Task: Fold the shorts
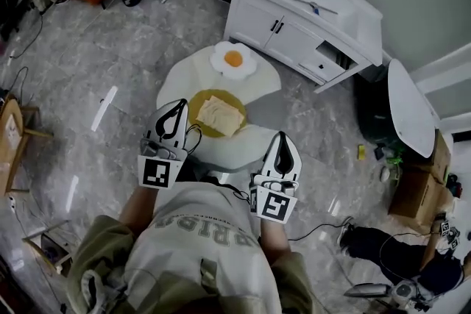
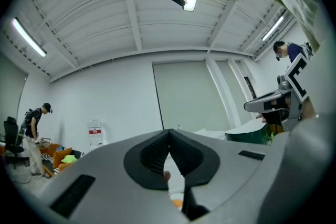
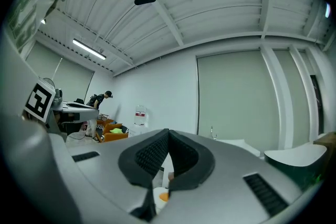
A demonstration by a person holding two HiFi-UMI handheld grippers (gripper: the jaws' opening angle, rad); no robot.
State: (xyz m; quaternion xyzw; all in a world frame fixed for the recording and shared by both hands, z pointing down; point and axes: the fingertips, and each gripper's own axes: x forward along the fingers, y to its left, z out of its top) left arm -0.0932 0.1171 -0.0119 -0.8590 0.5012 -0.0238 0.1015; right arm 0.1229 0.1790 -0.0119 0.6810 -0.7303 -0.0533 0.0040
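Note:
The shorts [image 1: 219,116] lie folded into a small tan rectangle on a yellow round mat [image 1: 204,101], on the white table [image 1: 180,77] in the head view. My left gripper [image 1: 179,104] hovers over the table's near left edge, jaws shut and empty, just left of the shorts. My right gripper [image 1: 281,136] hangs over the near right edge, also shut with nothing in it. In the left gripper view the left gripper [image 2: 168,131] points level at a far wall, black pads pressed together. The right gripper view shows the right gripper [image 3: 168,131] the same way.
A fried-egg shaped cushion [image 1: 234,60] lies at the table's far side. A white sink cabinet [image 1: 309,18] stands behind, a round white tabletop [image 1: 411,108] and cardboard boxes [image 1: 419,187] to the right. A wooden chair [image 1: 15,136] is at left. A person [image 1: 401,254] crouches at lower right.

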